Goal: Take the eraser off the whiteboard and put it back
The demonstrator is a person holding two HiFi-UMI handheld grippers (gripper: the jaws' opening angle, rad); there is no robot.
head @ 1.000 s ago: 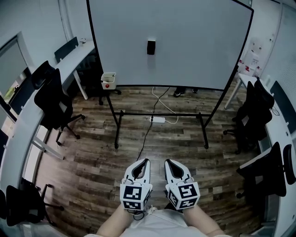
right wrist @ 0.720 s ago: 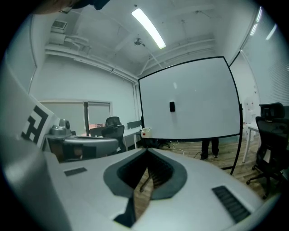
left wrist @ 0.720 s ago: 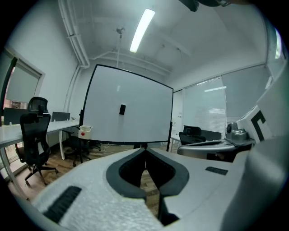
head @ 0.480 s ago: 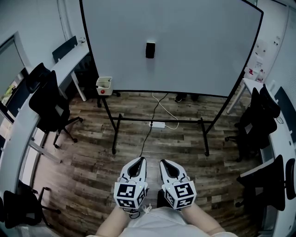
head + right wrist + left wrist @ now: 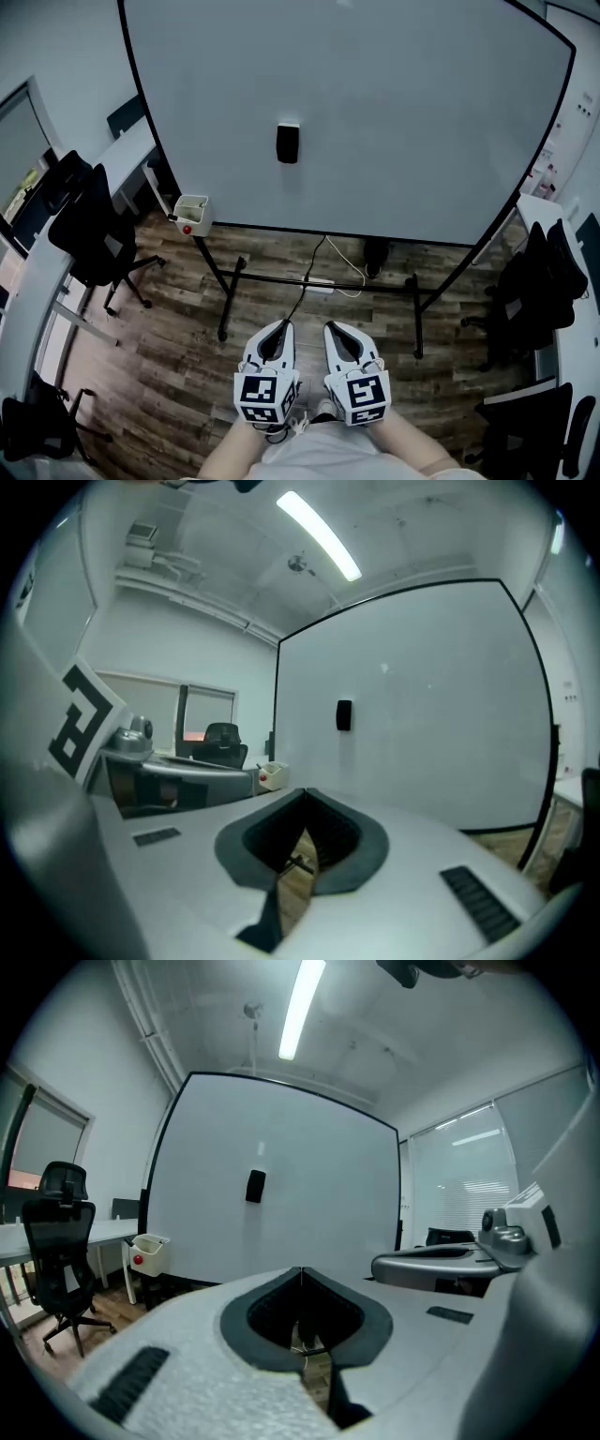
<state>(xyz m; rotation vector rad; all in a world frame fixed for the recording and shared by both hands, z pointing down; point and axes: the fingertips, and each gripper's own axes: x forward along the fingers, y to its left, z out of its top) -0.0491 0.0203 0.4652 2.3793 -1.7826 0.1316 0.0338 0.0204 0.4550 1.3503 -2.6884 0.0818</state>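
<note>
A black eraser (image 5: 288, 143) sticks upright on the large whiteboard (image 5: 394, 112), left of its middle. It also shows in the left gripper view as the eraser (image 5: 255, 1186) and in the right gripper view as the eraser (image 5: 344, 715). My left gripper (image 5: 284, 324) and right gripper (image 5: 328, 325) are held side by side low in the head view, well short of the board. Both are shut with nothing between their tips, and both point about level at the board.
The whiteboard stands on a black frame (image 5: 319, 281) with feet on the wood floor. A small white tray with a red item (image 5: 190, 215) hangs at its lower left corner. A cable and power strip (image 5: 319, 284) lie under it. Black office chairs (image 5: 84, 225) and desks flank both sides.
The whiteboard and eraser have grown larger and nearer in the head view as I moved toward them. Both grippers stay shut and side by side.
</note>
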